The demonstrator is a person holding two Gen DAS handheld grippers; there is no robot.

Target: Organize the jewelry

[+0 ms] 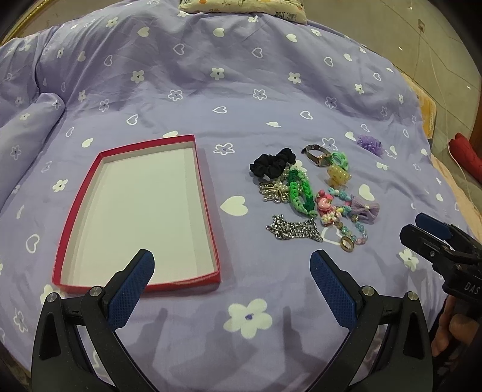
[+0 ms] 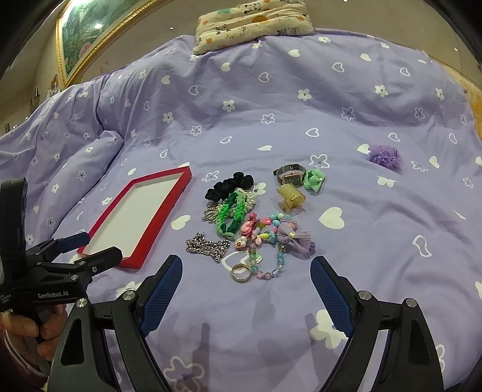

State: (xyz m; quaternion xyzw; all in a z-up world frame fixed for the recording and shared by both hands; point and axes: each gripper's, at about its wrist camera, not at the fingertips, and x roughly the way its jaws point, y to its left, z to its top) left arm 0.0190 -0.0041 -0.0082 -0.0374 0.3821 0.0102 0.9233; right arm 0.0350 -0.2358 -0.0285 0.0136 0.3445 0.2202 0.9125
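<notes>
Both the left gripper [image 1: 232, 262] and right gripper [image 2: 246, 268] hover wide open above tangled beaded bracelets [image 2: 265, 241] beside an empty red cardboard tray [image 1: 208, 205]; snagged strands risk dragging neighbours along.

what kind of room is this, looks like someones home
Most likely a bedroom: the work surface is a bed under a purple quilt printed with hearts and flowers, a small patterned pillow lies at its far end, and a gold-framed picture hangs on the wall.
</notes>
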